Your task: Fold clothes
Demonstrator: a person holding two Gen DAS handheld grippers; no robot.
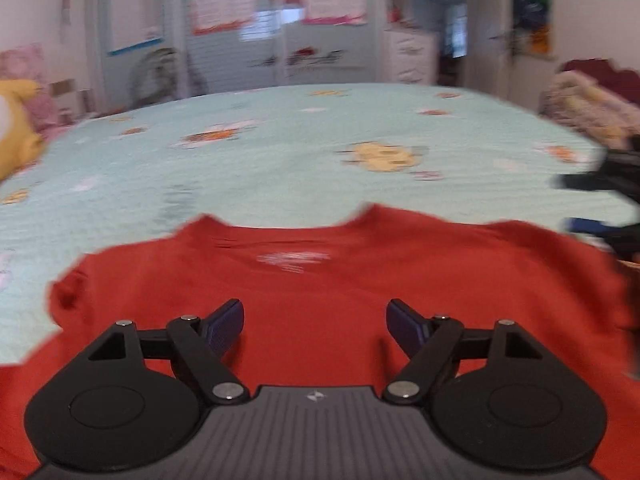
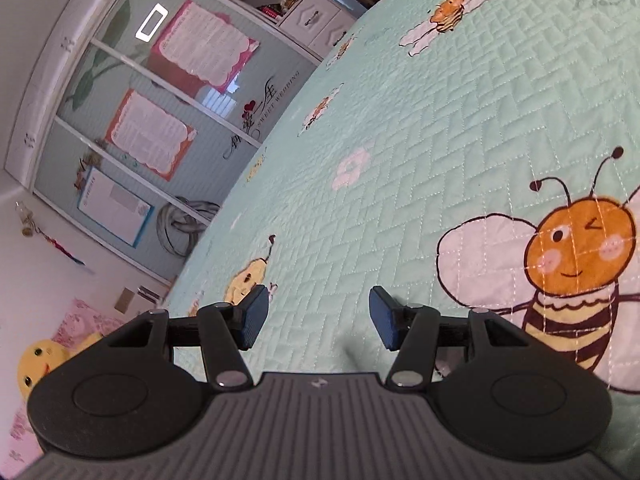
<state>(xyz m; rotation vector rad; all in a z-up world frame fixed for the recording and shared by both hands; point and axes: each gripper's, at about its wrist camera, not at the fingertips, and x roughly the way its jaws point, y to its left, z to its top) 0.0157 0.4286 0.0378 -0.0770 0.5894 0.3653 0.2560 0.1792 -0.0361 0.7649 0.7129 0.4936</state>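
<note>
Hovering with fingers spread, left gripper (image 1: 315,320) above red shirt (image 1: 340,280), spread flat on mint bee quilt (image 1: 280,152), collar toward 12 o'clock. Right gripper (image 2: 314,316) likewise spread, over bare quilt. Best pinching one fabric edge squarely, avoiding quilt.

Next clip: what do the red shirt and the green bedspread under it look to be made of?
Red shirt: looks like soft matte knit, probably cotton jersey; it lies limp with small wrinkles and a printed neck label, though the left wrist view is blurred. Bedspread: quilted fabric, matte mint green, with clear stitched brick-pattern lines puffing the surface and printed cartoon bees; the fibre itself cannot be told.
</note>
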